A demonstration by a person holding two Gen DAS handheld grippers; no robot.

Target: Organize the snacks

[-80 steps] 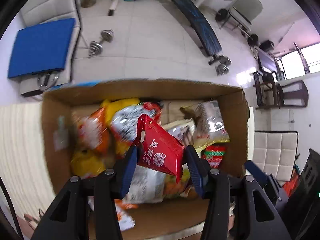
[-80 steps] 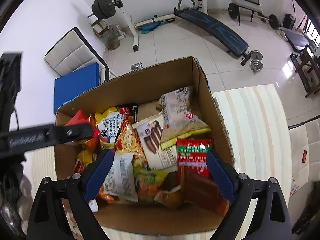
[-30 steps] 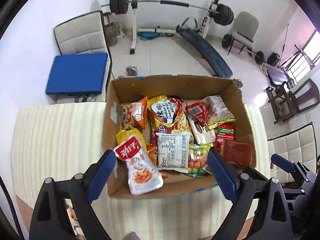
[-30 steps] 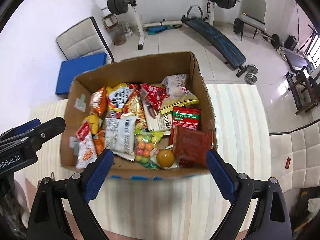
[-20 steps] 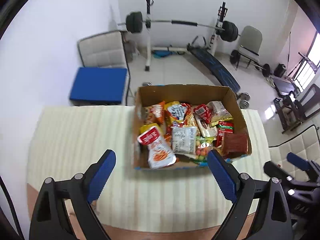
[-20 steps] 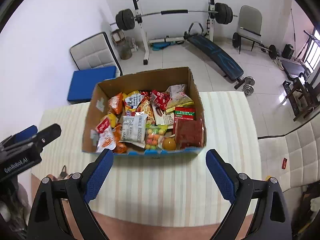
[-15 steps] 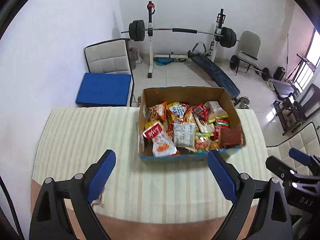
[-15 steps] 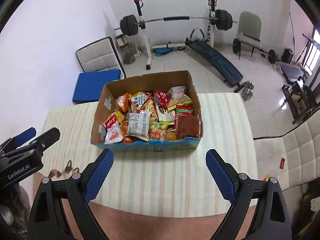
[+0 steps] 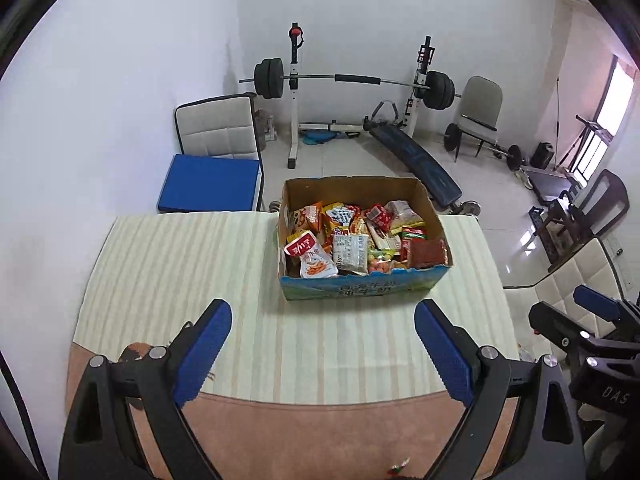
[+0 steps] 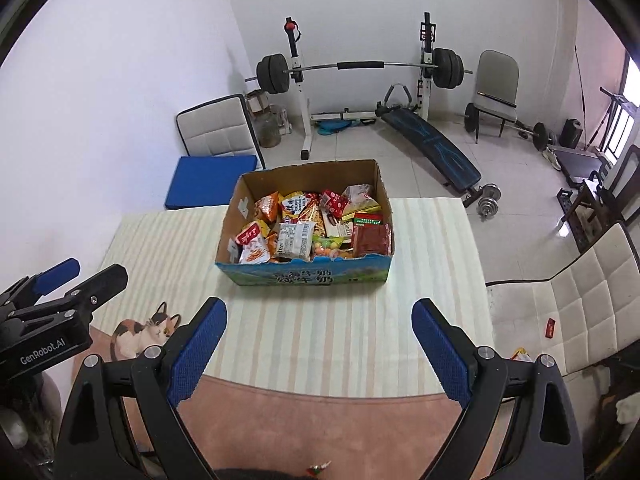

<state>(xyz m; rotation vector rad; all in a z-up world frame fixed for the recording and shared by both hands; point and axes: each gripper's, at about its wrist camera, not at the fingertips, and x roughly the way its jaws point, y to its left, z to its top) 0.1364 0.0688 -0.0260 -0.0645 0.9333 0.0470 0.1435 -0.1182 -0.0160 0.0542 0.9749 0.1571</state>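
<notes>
**Grippers wide apart and empty, snack box on the far side of the table**

Blue-padded fingers of the left gripper stand spread wide with nothing between them, held above the near edge of the table. The right gripper is spread just as wide and also holds nothing; it hangs over the same near edge, beside the left one.

Beneath both lies a pale striped tablecloth that ends short of the pinkish near rim. A cat picture shows at the cloth's left corner.

Well apart from both grippers, toward the table's far edge, sits the cardboard box, open at the top, its front printed blue and green. It is packed with snack packets: a red-and-white pouch at the front left, a white packet beside it, a dark red packet at the front right, orange and yellow bags toward the back.

Behind the table stand a barbell rack, a slanted bench, a padded chair with a blue cushion, and dumbbells on the tiled floor.
</notes>
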